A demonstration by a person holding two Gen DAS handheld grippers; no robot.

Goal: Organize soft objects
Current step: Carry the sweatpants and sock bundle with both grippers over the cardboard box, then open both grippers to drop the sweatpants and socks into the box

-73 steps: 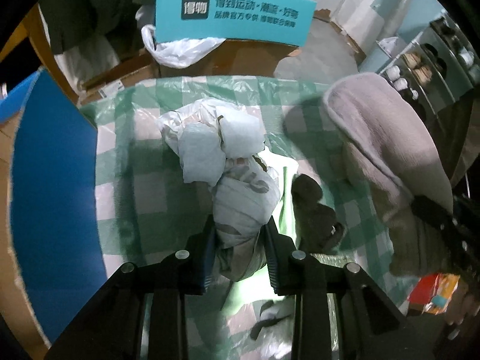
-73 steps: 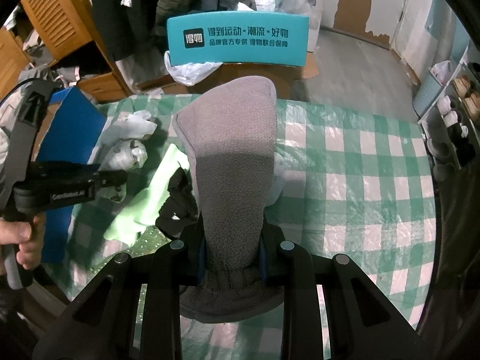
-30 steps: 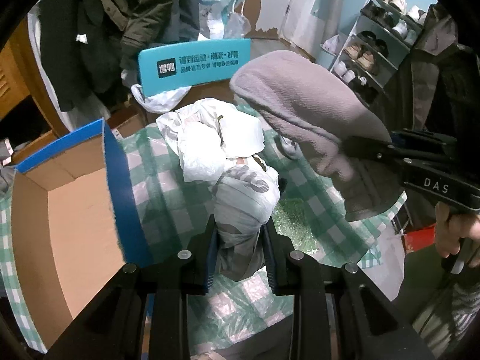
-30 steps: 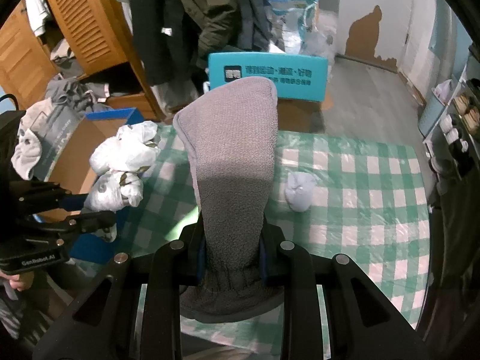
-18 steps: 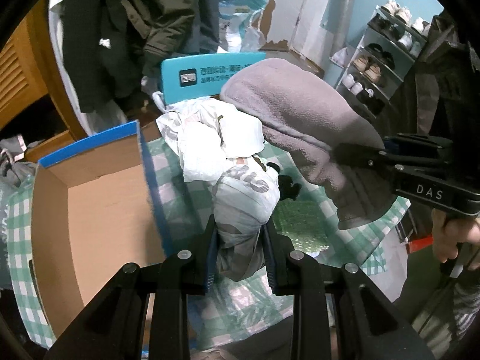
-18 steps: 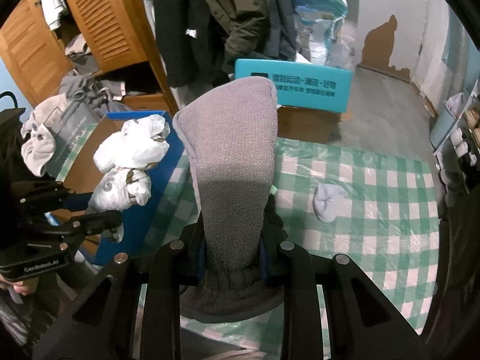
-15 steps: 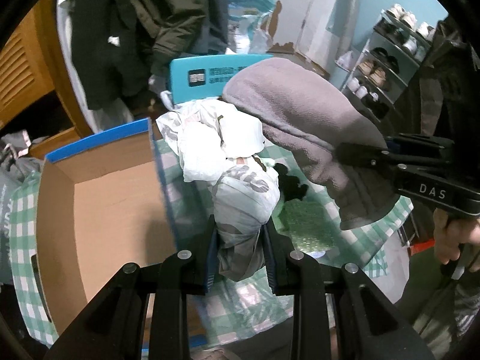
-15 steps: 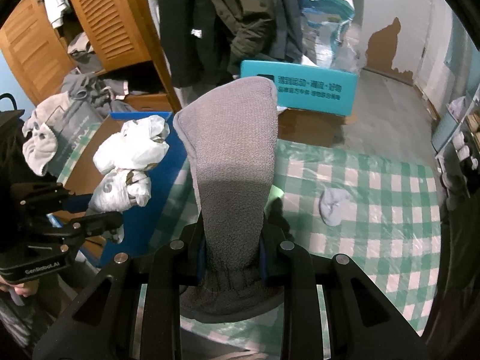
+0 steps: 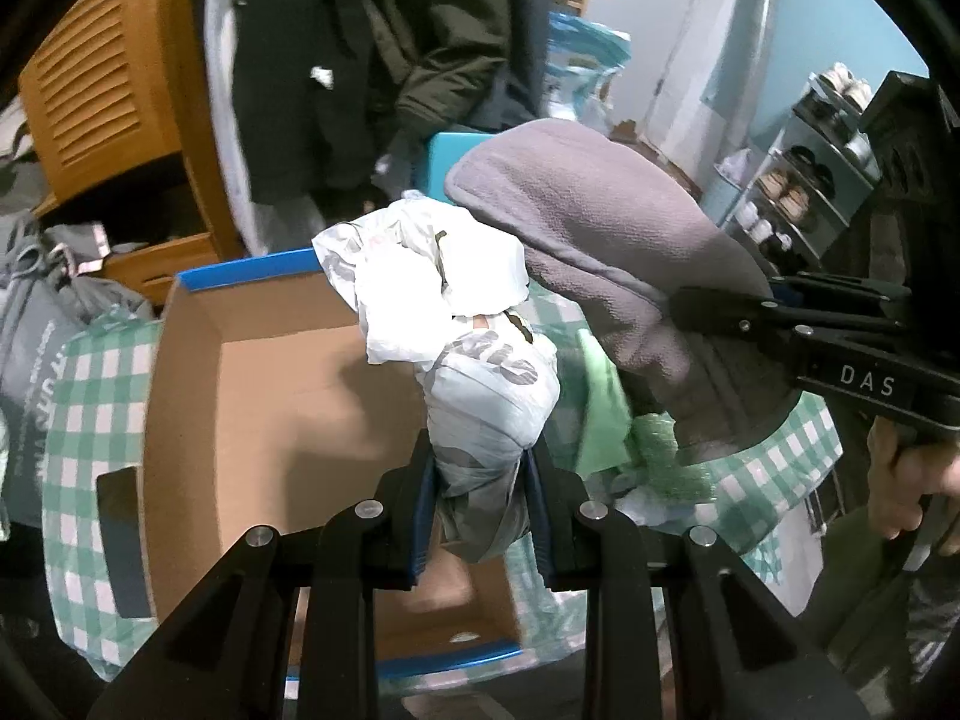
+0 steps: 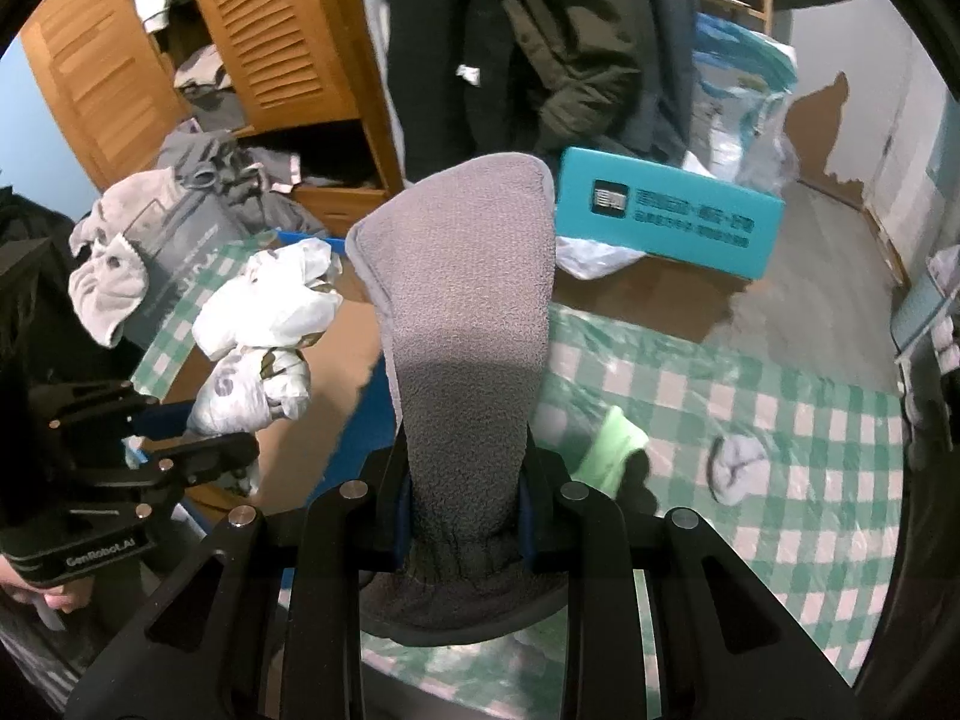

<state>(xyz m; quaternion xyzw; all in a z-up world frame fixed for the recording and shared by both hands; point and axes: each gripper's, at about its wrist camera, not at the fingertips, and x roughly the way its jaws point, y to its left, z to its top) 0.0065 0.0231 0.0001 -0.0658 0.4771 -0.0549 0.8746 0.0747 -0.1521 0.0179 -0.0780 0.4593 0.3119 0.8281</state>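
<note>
Left gripper (image 9: pixel 480 474): jaws narrow, clamped on the lower end of a crumpled white plastic bag bundle with grey print (image 9: pixel 456 324). The bundle sticks up and forward from the jaws, in the air over the near right part of an open brown cardboard box with blue rim (image 9: pixel 270 372). No contact visible between bundle and box. Box interior shows only bare cardboard.

Right gripper (image 10: pixel 465 510): jaws narrow, pinching a grey fleece mitten-shaped piece with a ribbed cuff (image 10: pixel 462 324) just above the cuff. The cuff hangs below the jaws; the rounded end stands upright. In the left wrist view the same fleece piece sits to the right of the white bundle, very close; whether they touch I cannot tell.

Both items are lifted clear of the green-and-white checked plastic tablecloth (image 10: pixel 780 432). In the right wrist view the left gripper and its bundle appear at left, over the box.

On the cloth: a pale green cloth (image 10: pixel 612 444) lying near the right gripper's fingers, a dark item just beside it, too shadowed to identify. 1 small grey balled sock (image 10: pixel 735 462) lies further right, well apart from the green cloth.

Beyond the table: a teal box with dark printed lettering (image 10: pixel 666 216), dark coats hanging above it, and a wooden louvred cabinet (image 10: pixel 270 42) at left.

A hand (image 9: pixel 906 480) grips the right gripper's handle at the right edge of the left wrist view.
</note>
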